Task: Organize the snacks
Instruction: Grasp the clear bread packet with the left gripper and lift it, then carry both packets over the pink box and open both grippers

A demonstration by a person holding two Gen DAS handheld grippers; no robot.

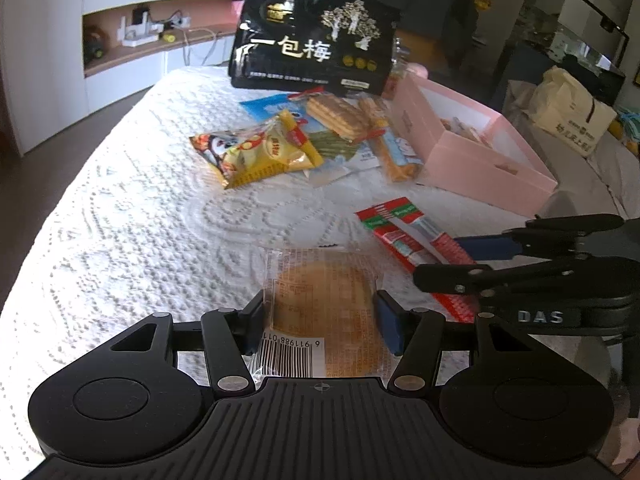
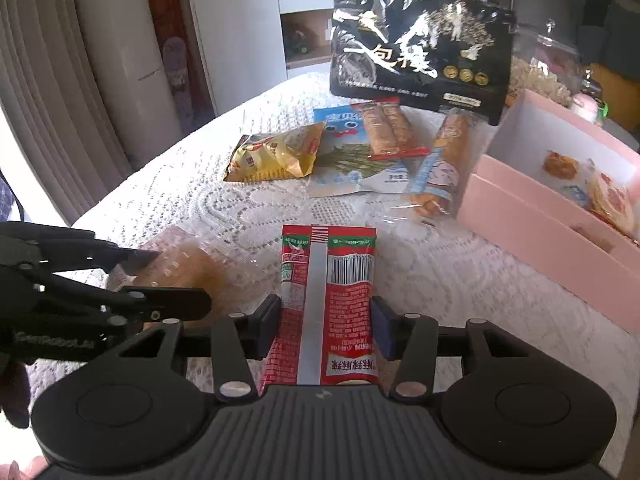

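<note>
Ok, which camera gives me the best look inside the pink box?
The right wrist view. It looks over the pink box wall to the white floor, where a few wrapped snacks lie. The left wrist view shows the box mostly from its side, with only a sliver of its contents.

Your left gripper (image 1: 322, 322) was black, ribbed, with blue pads (image 1: 387, 326). Your right gripper (image 2: 324, 328) matched, with silver rivets.

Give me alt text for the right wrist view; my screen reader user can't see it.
The right gripper grips a red snack packet over a white lace tablecloth. To its left, the left gripper clamps a clear-wrapped round cake. Beyond lie a yellow bag and more snacks, a big black bag and an open pink box.
</note>
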